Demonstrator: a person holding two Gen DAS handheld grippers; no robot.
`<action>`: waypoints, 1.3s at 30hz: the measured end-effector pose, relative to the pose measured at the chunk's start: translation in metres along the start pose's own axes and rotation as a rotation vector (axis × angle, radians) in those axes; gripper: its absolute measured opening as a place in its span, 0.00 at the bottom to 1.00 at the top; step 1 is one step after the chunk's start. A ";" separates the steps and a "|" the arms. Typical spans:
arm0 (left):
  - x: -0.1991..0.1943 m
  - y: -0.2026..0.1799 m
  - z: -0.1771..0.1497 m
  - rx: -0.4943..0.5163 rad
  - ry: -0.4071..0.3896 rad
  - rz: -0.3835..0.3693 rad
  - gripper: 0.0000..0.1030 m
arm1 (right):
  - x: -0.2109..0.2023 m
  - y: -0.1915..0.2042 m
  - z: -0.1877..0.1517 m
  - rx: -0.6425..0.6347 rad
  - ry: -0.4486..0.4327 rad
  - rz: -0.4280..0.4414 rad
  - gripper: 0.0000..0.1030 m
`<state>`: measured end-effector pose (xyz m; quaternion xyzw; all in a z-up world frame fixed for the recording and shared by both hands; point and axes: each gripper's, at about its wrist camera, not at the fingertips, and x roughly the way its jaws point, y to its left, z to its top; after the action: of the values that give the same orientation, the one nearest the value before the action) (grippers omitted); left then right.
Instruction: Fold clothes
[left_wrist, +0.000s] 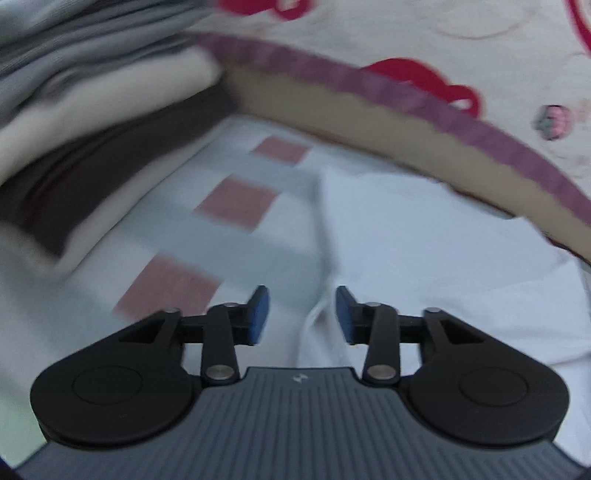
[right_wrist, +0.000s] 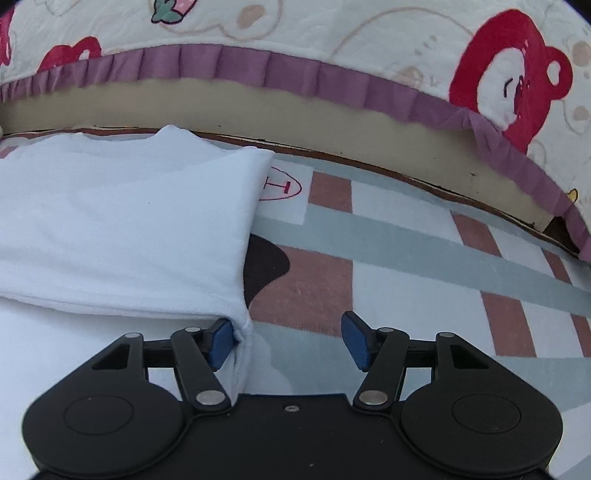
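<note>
On the checked mat, nearest the cameras: both grippers point down at the cloth.
Left gripper: jaws spread, blue pads apart; a raised ridge of the white garment runs up between them, with neither pad pressing on it.
Right gripper: jaws spread wide; the left pad sits against the folded corner of the white garment, the other pad is over bare mat, so nothing is pinched.
White garment: folded flat on the mat, its right edge a clean fold, a doubled layer showing along the near edge.
Mat: pale squares, grey bands, dusty-red blocks; a dark patch and a red oval mark peek out just beside the garment's right edge.
Left side, further off: a stack of folded clothes, grey on top, cream and dark brown beneath; blurred.
Farthest: a bed edge with a purple frill and a bedspread printed with red bears.
</note>
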<state>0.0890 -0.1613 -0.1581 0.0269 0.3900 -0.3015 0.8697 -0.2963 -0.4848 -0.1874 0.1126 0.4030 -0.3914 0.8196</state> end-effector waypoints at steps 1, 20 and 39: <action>0.006 -0.001 0.006 0.021 0.018 -0.031 0.49 | -0.001 0.000 -0.001 0.005 0.000 0.004 0.62; 0.035 0.011 -0.014 0.042 0.015 -0.254 0.31 | -0.010 0.055 0.127 -0.004 0.073 0.342 0.23; 0.016 0.003 -0.009 0.273 -0.144 -0.316 0.04 | 0.080 0.098 0.136 0.128 0.152 0.058 0.67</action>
<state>0.0933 -0.1650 -0.1760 0.0615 0.2816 -0.4851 0.8256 -0.1172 -0.5311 -0.1717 0.2058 0.4348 -0.3830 0.7886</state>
